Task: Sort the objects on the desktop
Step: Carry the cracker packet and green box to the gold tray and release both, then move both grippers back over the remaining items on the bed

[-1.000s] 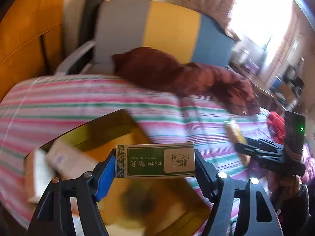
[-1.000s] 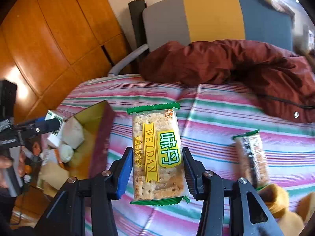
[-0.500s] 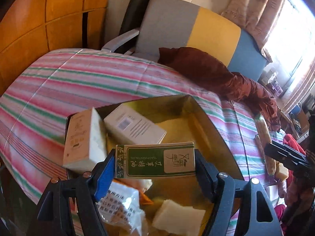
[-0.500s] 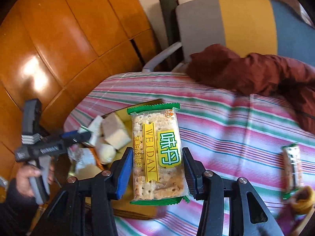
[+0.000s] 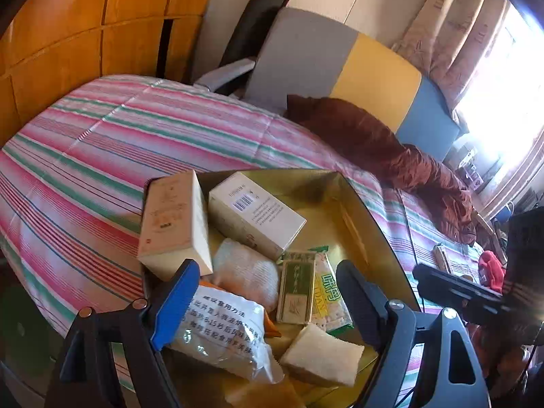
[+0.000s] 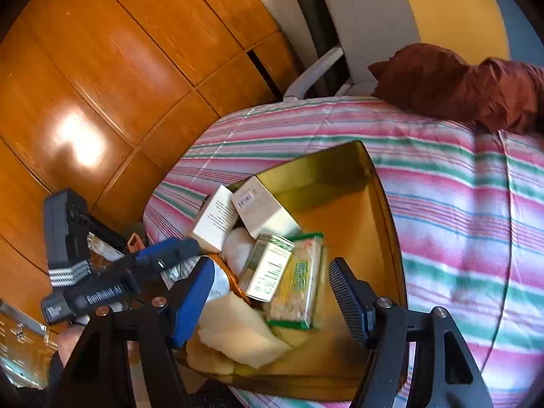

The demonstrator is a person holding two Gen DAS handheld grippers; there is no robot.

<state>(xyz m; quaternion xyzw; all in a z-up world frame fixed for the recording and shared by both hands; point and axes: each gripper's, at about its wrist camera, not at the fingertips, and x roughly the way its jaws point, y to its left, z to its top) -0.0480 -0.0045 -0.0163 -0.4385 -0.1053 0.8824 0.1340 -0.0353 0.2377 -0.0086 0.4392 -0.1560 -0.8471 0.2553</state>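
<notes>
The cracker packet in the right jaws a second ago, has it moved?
Yes. The cracker packet has dropped from the opening jaws into the gold tin, beside the green box.

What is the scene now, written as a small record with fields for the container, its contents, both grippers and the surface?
container: gold tin box, open, on the striped cloth
contents: two white cartons, green box lying beside the cracker pack, printed bag, pale wrapped pieces
left gripper: jaws opening, nothing between the pads
right gripper: jaws opening, cracker pack below, not gripped
outside the box: dark red cloth, another snack pack
</notes>
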